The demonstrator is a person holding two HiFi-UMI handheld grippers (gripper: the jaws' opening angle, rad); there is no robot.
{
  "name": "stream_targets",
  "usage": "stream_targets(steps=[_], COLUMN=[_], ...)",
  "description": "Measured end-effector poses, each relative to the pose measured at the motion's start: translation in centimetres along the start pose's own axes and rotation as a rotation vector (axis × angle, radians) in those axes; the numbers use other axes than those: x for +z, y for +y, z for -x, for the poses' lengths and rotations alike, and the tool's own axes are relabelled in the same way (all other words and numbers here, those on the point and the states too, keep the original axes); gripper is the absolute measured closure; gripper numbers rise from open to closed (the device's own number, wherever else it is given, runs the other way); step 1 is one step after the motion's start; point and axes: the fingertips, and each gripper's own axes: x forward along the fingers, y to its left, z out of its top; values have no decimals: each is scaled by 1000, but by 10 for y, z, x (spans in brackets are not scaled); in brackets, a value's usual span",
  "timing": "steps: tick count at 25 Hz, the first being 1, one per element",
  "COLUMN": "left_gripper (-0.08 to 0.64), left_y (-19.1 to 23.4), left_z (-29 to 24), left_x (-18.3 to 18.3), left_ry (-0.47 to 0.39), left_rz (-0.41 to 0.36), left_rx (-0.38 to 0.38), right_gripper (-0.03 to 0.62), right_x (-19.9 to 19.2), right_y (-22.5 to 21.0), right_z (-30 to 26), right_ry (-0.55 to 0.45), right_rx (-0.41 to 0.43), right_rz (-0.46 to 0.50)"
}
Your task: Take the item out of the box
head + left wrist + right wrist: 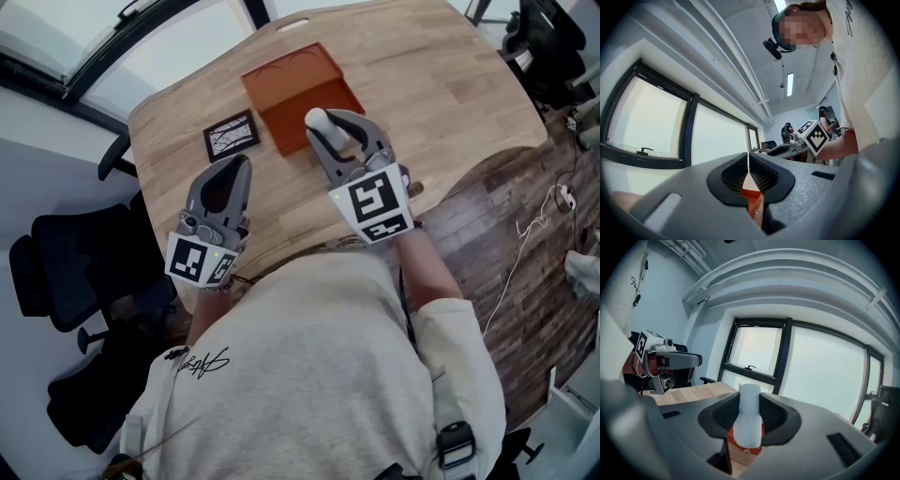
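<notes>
An orange box [314, 105] lies on the wooden table [441, 84], its lid [286, 70] folded back on the far side. My right gripper [330, 129] hangs over the box's near right edge, shut on a white rounded item [317, 119]. In the right gripper view the white item [749, 420] stands upright between the dark pads [780, 418], with the orange box [749, 446] below it. My left gripper [240, 167] hovers left of the box, jaws shut and holding nothing. In the left gripper view its jaws [749, 171] meet, and a sliver of orange box [752, 199] shows beyond.
A black-framed picture [232, 136] lies flat on the table left of the box, just ahead of my left gripper. A black office chair [66, 272] stands off the table's left edge. White cables [525, 239] trail over the wooden floor on the right.
</notes>
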Motion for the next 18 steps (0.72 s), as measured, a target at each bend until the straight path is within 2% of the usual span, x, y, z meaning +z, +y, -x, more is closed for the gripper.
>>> stream_targets(steps=[12, 18], left_gripper=[549, 549], left_y=[-5, -6], left_z=[-2, -5], left_x=[1, 1], left_ry=[-4, -6], left_rz=[-4, -5], left_rx=[-10, -17], right_gripper=[463, 463], right_x=[8, 8], right_y=[-3, -5], right_z=[19, 26], right_ry=[-83, -94], right_rx=[-35, -49], right_rz=[-71, -97])
